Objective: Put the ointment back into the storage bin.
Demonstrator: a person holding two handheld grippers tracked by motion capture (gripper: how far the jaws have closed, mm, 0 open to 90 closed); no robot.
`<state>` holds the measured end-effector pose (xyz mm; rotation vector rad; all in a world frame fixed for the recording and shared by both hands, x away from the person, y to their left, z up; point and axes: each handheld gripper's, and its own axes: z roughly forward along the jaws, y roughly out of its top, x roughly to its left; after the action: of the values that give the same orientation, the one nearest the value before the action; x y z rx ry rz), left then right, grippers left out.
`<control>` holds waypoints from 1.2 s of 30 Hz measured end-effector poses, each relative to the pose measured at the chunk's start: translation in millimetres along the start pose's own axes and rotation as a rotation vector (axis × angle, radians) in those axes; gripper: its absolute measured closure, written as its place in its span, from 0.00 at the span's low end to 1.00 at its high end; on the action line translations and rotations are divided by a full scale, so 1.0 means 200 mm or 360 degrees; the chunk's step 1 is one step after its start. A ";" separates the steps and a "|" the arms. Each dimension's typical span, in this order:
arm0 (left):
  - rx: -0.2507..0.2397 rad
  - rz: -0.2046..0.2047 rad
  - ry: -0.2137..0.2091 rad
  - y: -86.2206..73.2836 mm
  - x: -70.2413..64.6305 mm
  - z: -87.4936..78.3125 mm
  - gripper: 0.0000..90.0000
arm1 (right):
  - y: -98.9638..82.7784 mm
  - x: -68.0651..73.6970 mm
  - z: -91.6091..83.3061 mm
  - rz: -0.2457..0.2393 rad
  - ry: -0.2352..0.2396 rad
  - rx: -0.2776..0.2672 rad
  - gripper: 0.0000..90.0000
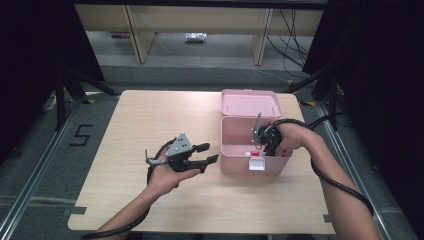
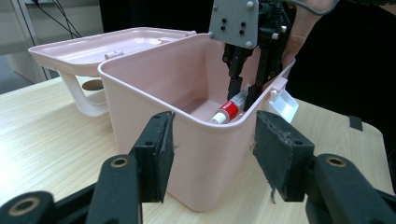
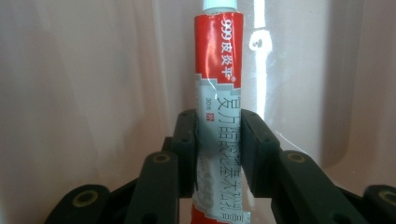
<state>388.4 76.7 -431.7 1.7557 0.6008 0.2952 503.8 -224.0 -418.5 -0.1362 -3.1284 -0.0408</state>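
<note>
A pink plastic box [image 1: 235,162] stands open on the wooden table, its lid [image 1: 248,102] folded back. My right gripper [image 1: 267,145] reaches down inside it, shut on a red and white ointment tube [image 3: 218,70] whose white cap points away from the jaws. In the left gripper view the tube [image 2: 229,109] lies slanted near the box's far corner, with the right gripper [image 2: 243,95] above it. Left of the box, my left gripper [image 1: 209,153] hovers open with nothing in it, its jaws [image 2: 215,126] aimed at the box's side wall [image 2: 149,74].
The box has a white latch [image 1: 256,164] on its front and a white handle [image 2: 81,98] under the lid. Bare tabletop [image 1: 150,120] spreads to the left and front. Black curtains, shelf legs and cables stand beyond the table.
</note>
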 end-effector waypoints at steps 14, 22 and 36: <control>0.0001 0.0005 -0.0002 0.00 0.00 0.00 0.52 | -0.01 -0.01 -0.02 0.0055 0.0004 -0.0042 0.72; -0.0001 0.0002 -0.0003 0.00 -0.01 0.01 0.52 | -0.03 0.00 -0.08 0.0133 -0.0052 -0.0077 0.72; -0.0005 0.0000 -0.0014 -0.01 -0.02 0.02 0.53 | -0.10 0.03 -0.19 0.0263 -0.0190 -0.0259 0.74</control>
<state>387.2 72.4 -433.4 1.7529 0.5937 0.2884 495.7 -245.2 -380.1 -0.4125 -3.2158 -0.2962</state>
